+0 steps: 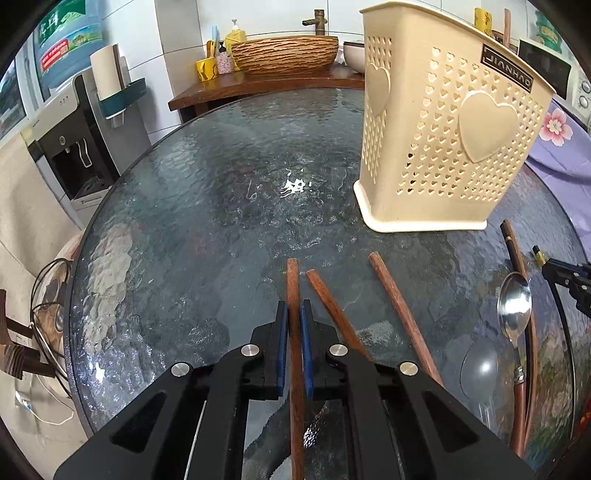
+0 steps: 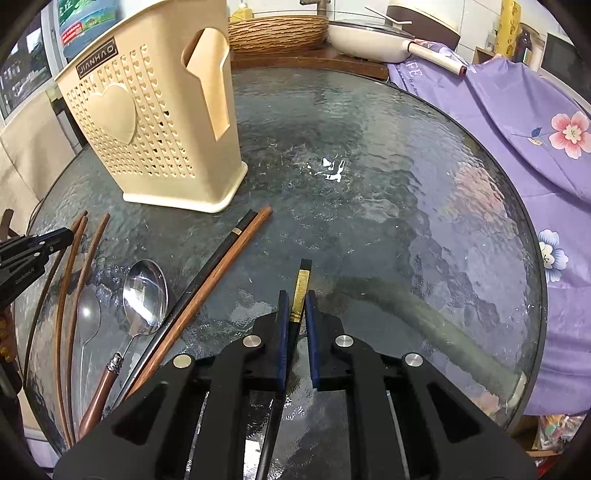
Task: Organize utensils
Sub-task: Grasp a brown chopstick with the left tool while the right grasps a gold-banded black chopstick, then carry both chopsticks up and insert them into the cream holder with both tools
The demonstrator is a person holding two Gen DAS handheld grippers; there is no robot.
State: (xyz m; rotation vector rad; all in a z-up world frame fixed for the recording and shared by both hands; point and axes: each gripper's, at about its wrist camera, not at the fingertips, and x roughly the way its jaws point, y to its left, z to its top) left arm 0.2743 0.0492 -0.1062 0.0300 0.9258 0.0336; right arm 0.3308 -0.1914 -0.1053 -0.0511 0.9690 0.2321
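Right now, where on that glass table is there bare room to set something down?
The glass table is bare right of the beige holder, out to the purple cloth, and left of the holder in the left view. The near strip is crowded with chopsticks and a spoon.

white tiled wall [image 1: 177, 33] behind a round glass table [image 1: 207, 192], water dispenser [image 1: 70, 147] beside it.

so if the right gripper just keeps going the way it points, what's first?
Most likely the glass tabletop. The right gripper, shut on a black chopstick with a gold band, angles down at bare glass; the beige utensil holder sits off left. Depth is hard to judge.
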